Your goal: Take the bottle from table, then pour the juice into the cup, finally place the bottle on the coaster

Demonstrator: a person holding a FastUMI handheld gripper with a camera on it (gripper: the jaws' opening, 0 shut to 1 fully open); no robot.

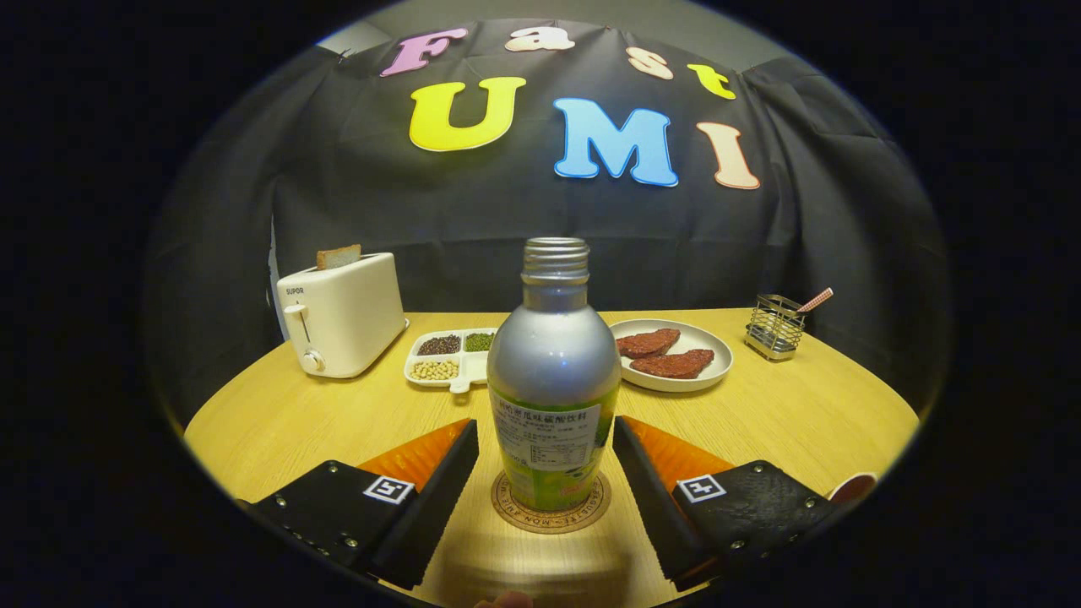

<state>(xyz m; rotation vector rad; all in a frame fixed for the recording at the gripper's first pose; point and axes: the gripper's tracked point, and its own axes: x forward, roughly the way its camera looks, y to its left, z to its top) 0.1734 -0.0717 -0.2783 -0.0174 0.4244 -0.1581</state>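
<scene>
Between the spread fingers (545, 473), clear gaps both sides: bottle (553, 380) upright on coaster (549, 515), near edge of surface (802, 414). Uncapped, prob. Risk: careless pull-back clips it w/ a pad, tips it, spills leftover juice. Cup not made out.

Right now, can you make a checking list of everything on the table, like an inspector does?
Surface: round wooden table, looks dry.
Job's things: bottle upright on the coaster, cap off; part of a cup beside one finger.
Clutter: toaster holding bread, divided tray of beans, plate of brown slices, wire holder.
Grippers: gripper open, fingers either side of the bottle, not touching.
Cables: nothing seen.
Surroundings: black cloth wall behind the table.
</scene>
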